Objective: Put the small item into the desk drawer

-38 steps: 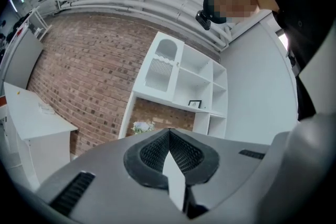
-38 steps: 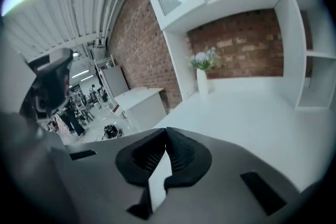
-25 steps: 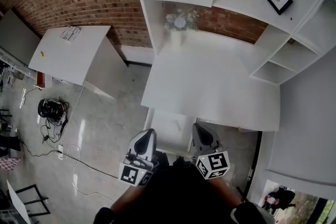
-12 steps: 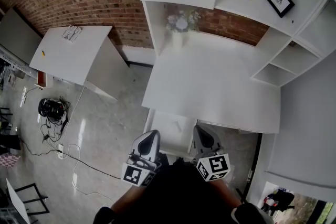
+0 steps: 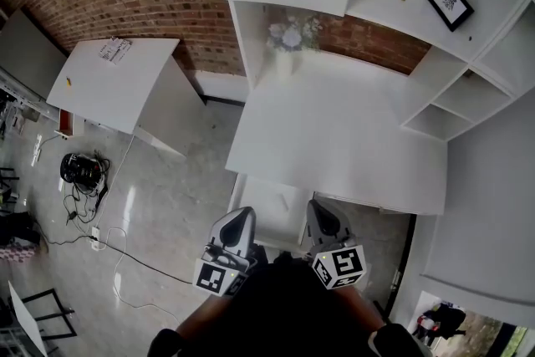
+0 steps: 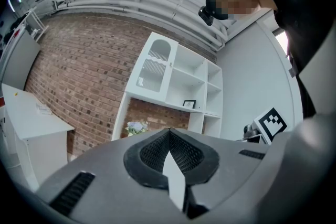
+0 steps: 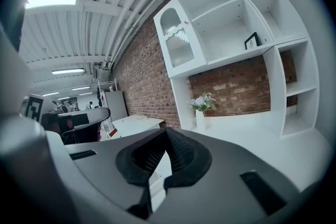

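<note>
- Our right gripper (image 7: pixel 166 134) fills the lower frame. Its dark jaws are closed tip to tip, and a white sliver shows through the gap beneath them.
- Beyond it runs the white bench (image 7: pixel 273 139), where a white vase of pale flowers (image 7: pixel 201 113) stands near the far end.
- A brick wall (image 7: pixel 140 77) stretches away to the left behind it.
- Above the bench, a white shelf unit (image 7: pixel 231 13) carries a small black-framed picture (image 7: pixel 252 40). Its left cabinet door (image 7: pixel 176 39) has ribbed glass.
- At left we see a separate white table (image 7: pixel 134 124), a dark office chair (image 7: pixel 79 122) and a lit ceiling panel (image 7: pixel 50 0).
</note>
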Motion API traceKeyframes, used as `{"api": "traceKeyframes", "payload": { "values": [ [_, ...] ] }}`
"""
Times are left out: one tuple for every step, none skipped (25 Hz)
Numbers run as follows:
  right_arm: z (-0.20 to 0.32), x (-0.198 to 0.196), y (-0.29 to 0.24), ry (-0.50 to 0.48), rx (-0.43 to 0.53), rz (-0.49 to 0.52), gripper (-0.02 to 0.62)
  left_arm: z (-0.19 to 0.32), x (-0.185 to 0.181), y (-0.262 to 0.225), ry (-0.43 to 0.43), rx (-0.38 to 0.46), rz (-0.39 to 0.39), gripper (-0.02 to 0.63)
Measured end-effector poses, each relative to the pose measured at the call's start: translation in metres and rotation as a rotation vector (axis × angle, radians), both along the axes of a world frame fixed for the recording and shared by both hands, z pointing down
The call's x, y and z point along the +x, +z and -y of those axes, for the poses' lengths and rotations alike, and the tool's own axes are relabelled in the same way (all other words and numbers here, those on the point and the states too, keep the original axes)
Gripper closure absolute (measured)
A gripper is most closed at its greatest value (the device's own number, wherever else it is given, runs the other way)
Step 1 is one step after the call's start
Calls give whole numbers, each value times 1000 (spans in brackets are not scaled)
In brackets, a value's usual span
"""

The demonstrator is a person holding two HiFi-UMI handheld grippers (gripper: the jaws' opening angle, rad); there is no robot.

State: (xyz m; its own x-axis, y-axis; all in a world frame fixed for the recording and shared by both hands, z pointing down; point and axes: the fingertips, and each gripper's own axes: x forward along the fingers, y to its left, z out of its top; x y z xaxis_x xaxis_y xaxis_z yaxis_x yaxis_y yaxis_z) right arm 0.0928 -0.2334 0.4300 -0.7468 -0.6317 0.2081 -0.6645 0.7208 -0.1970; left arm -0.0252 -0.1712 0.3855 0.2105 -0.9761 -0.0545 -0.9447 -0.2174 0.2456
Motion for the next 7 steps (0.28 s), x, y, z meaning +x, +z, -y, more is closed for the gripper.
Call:
{"api": "traceKeyframes", "payload": {
  "values": [
    [0, 0, 1, 0, 0, 0, 581, 1, 0, 1, -1, -1, 0, 585],
    [1, -1, 1, 0, -1, -1, 581, 1, 0, 2, -1, -1, 1, 584],
    [2, -1, 1, 0, -2, -1, 581, 2, 0, 2, -1, 0, 1, 585],
    [2, -1, 2, 0, -3, -2, 581, 3, 0, 2, -1, 0, 1, 586],
    [3, -1, 1, 0, -3, -2, 581, 4, 0, 2, -1, 0, 1, 584],
    [3, 0, 1, 0, -3, -2, 581, 4, 0, 2, -2, -1, 2, 584],
    [4, 0, 1, 0, -3, -2, 581, 5, 1, 1, -2, -1, 3, 585]
  ]
}}
